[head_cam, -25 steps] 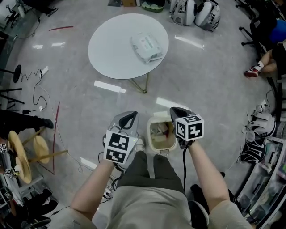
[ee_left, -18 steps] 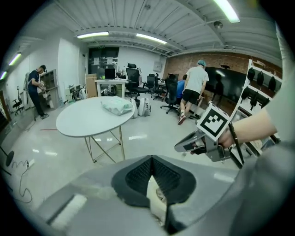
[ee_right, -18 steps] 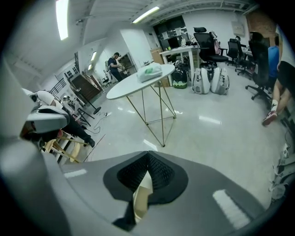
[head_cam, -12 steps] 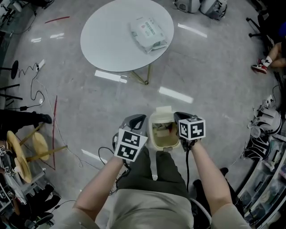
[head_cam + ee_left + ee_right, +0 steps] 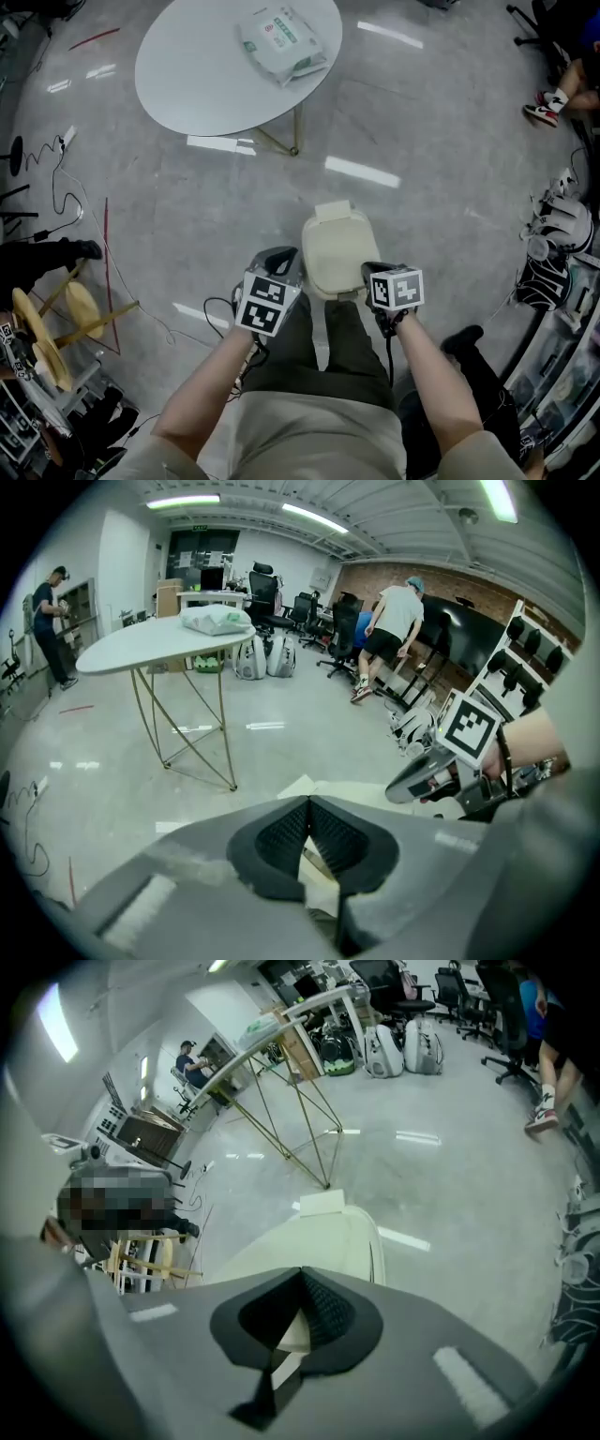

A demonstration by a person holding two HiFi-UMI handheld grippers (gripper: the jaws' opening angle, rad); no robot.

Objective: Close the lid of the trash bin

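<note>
The cream trash bin (image 5: 336,251) stands on the floor just in front of the person's knees, with its lid down flat over the opening. My left gripper (image 5: 284,256) sits at the bin's left side, jaws shut with nothing in them. On the bin's right near edge is my right gripper (image 5: 369,271), also shut and empty. The right gripper view looks along the closed lid (image 5: 323,1234) to its hinge tab. In the left gripper view the bin's top (image 5: 361,792) lies just past the jaws, with the right gripper (image 5: 424,778) beyond it.
A round white table (image 5: 206,75) on thin gold legs stands ahead, with a pack of wipes (image 5: 279,36) on it. Cables (image 5: 70,192) and a wooden stool (image 5: 52,323) lie to the left. Helmets and bags (image 5: 553,239) crowd the right side.
The bin's lid was up, with rubbish showing inside; now it lies shut. The view has slid forward, and both grippers sit slightly nearer the body beside the bin.
</note>
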